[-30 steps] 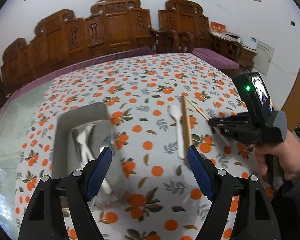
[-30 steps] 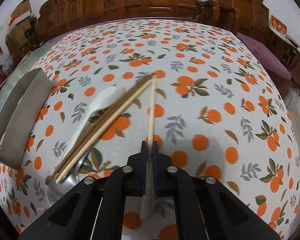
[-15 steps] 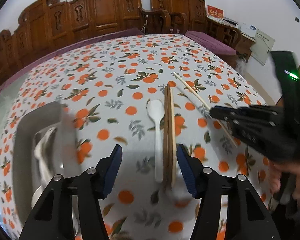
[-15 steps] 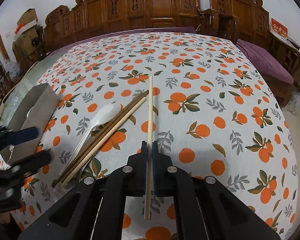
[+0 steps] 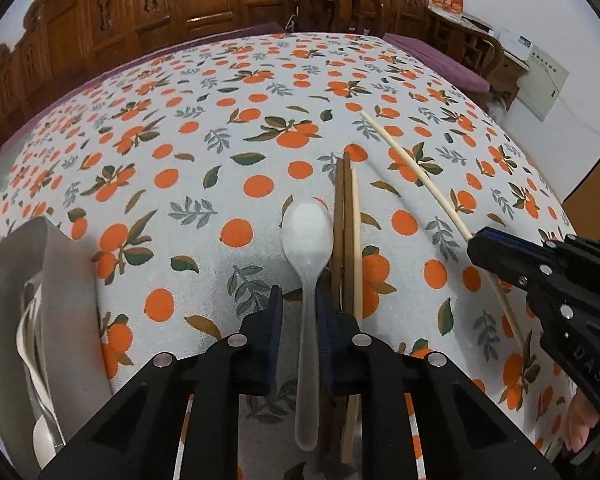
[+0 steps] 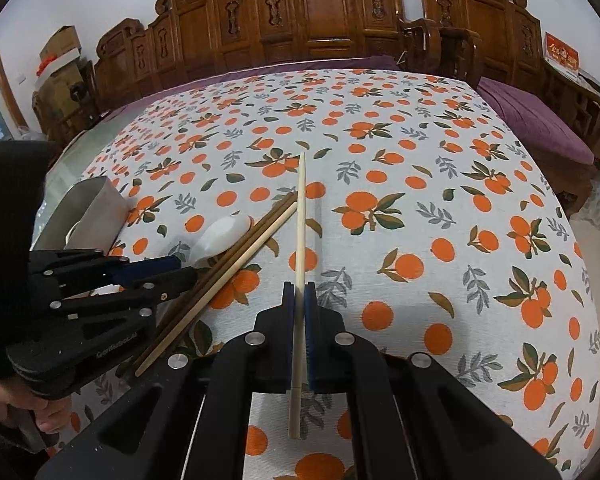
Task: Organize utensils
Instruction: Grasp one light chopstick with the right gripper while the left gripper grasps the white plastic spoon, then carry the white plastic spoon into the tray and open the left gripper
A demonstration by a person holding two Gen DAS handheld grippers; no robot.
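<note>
Straddling the white plastic spoon [image 5: 307, 240] on the tablecloth [image 5: 204, 128], the left gripper [image 5: 299, 312] is nearly clenched on its thin, light, slippery handle; right view: right gripper [image 6: 299, 304] pinches 1 stiff pale chopstick [image 6: 300, 216] near its butt, lifted

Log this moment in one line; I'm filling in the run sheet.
left gripper: astride white spoon handle, not clamped | right gripper: shut on pale chopstick | metal tray: holds utensils
</note>
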